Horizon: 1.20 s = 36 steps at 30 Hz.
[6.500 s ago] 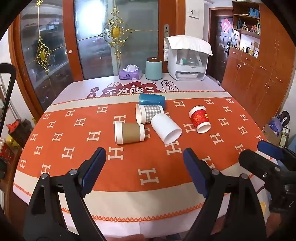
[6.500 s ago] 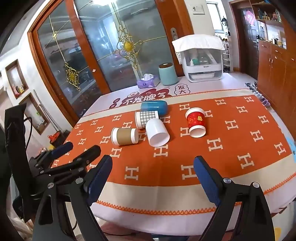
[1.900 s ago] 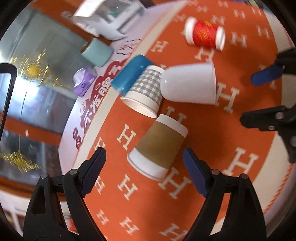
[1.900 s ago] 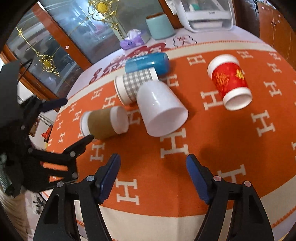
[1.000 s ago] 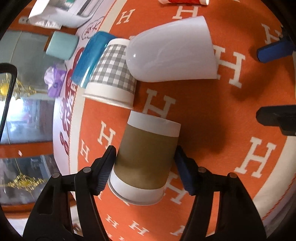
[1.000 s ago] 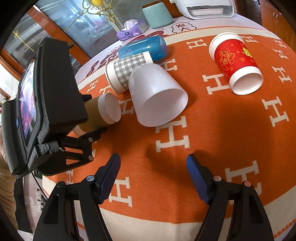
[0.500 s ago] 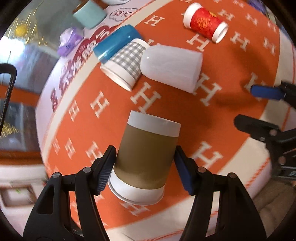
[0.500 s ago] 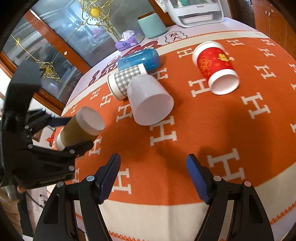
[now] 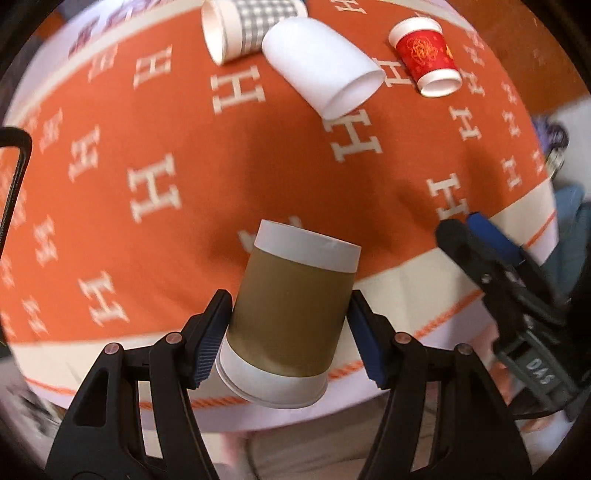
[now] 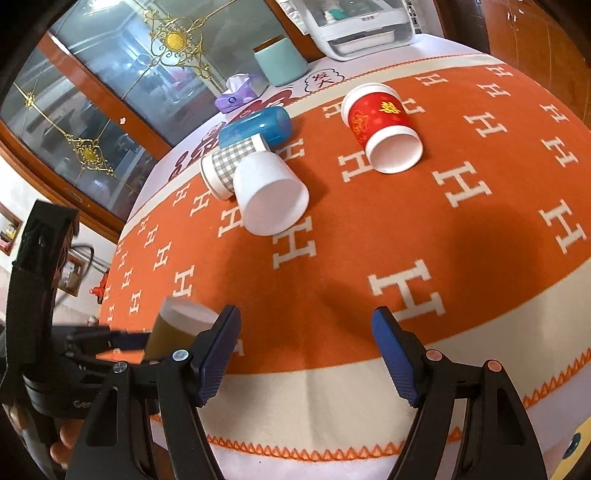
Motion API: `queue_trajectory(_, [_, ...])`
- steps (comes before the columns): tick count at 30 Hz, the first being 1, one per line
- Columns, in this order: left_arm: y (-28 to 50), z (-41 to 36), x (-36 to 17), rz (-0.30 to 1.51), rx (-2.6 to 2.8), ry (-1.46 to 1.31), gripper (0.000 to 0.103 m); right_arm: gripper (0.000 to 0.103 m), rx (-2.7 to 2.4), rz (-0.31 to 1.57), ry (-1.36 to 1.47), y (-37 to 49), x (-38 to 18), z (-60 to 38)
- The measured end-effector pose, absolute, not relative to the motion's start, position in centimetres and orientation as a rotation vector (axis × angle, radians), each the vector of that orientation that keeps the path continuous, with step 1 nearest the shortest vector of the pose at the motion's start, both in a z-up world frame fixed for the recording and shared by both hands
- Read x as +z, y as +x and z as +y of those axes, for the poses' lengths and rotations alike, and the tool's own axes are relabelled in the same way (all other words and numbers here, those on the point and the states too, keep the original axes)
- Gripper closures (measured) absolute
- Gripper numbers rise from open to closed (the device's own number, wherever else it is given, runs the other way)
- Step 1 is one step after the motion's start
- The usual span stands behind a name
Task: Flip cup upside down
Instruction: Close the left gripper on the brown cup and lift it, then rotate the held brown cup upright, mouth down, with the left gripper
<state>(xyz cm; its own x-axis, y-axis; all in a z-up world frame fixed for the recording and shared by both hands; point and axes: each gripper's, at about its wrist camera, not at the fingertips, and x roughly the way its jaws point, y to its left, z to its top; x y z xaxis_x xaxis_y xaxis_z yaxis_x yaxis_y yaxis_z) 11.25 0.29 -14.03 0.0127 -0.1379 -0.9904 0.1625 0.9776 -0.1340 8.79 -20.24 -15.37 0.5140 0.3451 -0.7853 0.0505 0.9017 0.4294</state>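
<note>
My left gripper (image 9: 288, 332) is shut on a brown paper cup (image 9: 291, 314) with white bands and holds it over the near edge of the table, closed base pointing away from me. The cup also shows in the right wrist view (image 10: 173, 328), blurred, at the left. My right gripper (image 10: 306, 350) is open and empty above the near table edge. On the cloth lie a white cup (image 10: 269, 195), a grey checked cup (image 10: 229, 162), a blue cup (image 10: 258, 127) and a red cup (image 10: 380, 129), all on their sides.
The table carries an orange cloth with white H marks (image 10: 406, 229). At the far edge stand a teal canister (image 10: 282, 61), a purple tissue box (image 10: 236, 94) and a white appliance (image 10: 354, 26). Glass doors stand behind.
My left gripper has carried the brown cup toward the near table edge and turned. The right gripper has barely moved.
</note>
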Motion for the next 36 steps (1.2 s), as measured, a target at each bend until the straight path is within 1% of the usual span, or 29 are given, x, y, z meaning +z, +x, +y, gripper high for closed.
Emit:
queue_trajectory(6, [10.3, 1.8, -14.6, 1.534, -0.230, -0.259, 0.042, 0.028, 0.160, 1.021, 0.463, 8.7, -15.7, -21.4])
queue_trajectory(18, [11.4, 4.9, -17.9, 1.476, -0.110, -0.655, 0.041, 0.028, 0.143, 1.070, 0.501, 8.9, -17.4, -22.3])
queue_trajectory(21, [11.8, 5.1, -18.5, 1.481, -0.101, -0.676, 0.040, 0.028, 0.149, 1.071, 0.497, 8.9, -17.4, -22.2])
queue_trajectory(23, [11.8, 5.4, -18.3, 1.474, -0.086, -0.660, 0.036, 0.028, 0.154, 1.072, 0.497, 9.0, -17.4, -22.0])
queue_trajectory(24, [11.8, 5.5, -18.2, 1.470, -0.084, -0.656, 0.027, 0.028, 0.156, 1.074, 0.495, 9.0, -17.4, -21.9])
queue_trajectory(25, [11.8, 5.5, -18.2, 1.466, -0.088, -0.655, 0.020, 0.028, 0.158, 1.076, 0.492, 9.0, -17.4, -21.7])
queue_trajectory(36, [11.0, 7.2, -16.7, 1.440, -0.126, -0.599, 0.020, 0.028, 0.236, 1.097, 0.476, 9.1, -16.6, -20.0])
